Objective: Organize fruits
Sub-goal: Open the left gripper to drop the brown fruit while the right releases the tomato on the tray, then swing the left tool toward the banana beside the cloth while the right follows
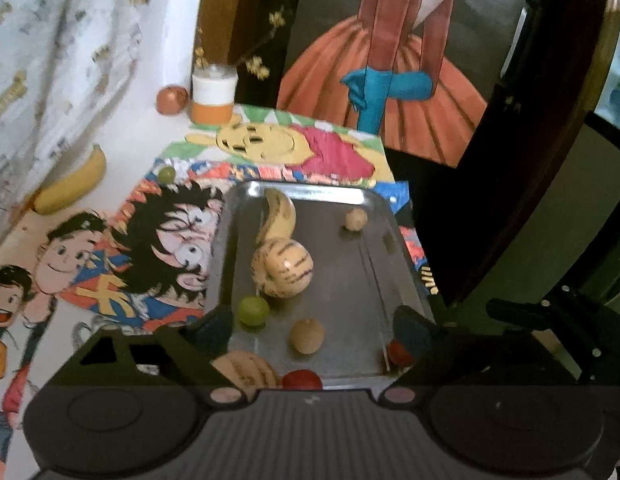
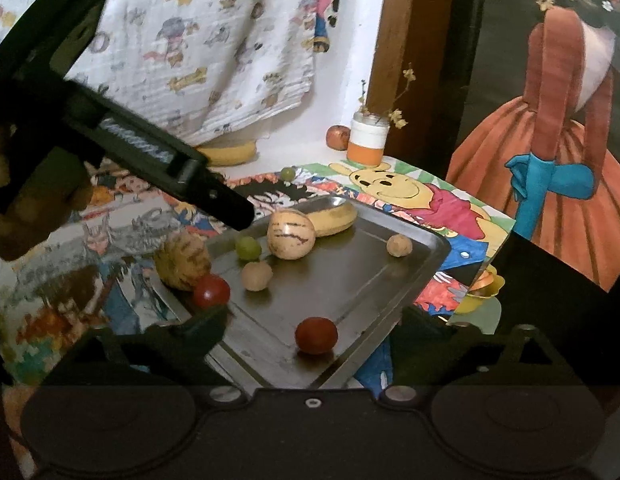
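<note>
Both the left tool (image 1: 310,332) and the right tool (image 2: 310,330) hang spread and empty over the steel tray (image 2: 426,268), a drop-off apparently just done, so the next move calls for reaching out to the banana (image 1: 72,186) and small green fruit (image 1: 166,174) lying on the counter (image 1: 122,136).

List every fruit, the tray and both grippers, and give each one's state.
metal tray: flat on the cartoon mats, holding fruit
striped melon: on tray, against banana
banana: on tray, far corner
green grape: on tray
red tomato: on tray, near edge
second banana: off tray, by the cloth
stray grape: off tray, on mat
left gripper: open, empty
right gripper: open, empty
</note>
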Demonstrator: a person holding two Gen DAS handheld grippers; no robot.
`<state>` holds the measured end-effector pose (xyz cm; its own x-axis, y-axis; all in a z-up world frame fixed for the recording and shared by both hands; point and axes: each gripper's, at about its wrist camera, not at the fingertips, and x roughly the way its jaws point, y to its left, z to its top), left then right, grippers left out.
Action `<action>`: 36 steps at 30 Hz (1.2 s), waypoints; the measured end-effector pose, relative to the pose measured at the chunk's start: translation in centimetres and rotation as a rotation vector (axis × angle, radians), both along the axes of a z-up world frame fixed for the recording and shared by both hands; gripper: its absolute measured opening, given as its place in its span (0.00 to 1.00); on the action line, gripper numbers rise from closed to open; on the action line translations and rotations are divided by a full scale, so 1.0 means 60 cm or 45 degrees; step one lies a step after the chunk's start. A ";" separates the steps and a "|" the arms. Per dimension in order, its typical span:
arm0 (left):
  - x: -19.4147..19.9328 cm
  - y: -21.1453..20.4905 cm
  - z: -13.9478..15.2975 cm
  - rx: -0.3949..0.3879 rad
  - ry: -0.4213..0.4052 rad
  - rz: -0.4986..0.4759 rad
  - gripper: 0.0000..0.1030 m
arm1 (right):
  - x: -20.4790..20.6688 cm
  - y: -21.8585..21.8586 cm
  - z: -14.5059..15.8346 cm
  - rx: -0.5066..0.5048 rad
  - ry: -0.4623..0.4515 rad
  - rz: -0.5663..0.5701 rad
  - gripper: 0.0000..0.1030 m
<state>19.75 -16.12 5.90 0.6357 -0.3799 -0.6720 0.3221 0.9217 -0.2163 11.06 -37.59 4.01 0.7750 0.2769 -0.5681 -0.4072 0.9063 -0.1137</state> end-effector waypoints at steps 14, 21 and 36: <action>-0.080 0.101 -0.012 0.121 -0.012 0.055 1.00 | -0.038 0.038 0.012 -0.014 0.180 -0.157 0.99; -0.110 0.157 -0.046 0.207 0.065 0.107 1.00 | -0.044 0.068 0.002 0.039 0.308 -0.160 0.99; -0.087 0.288 0.040 0.317 -0.170 0.279 1.00 | 0.061 0.149 0.207 0.213 0.349 -0.180 0.99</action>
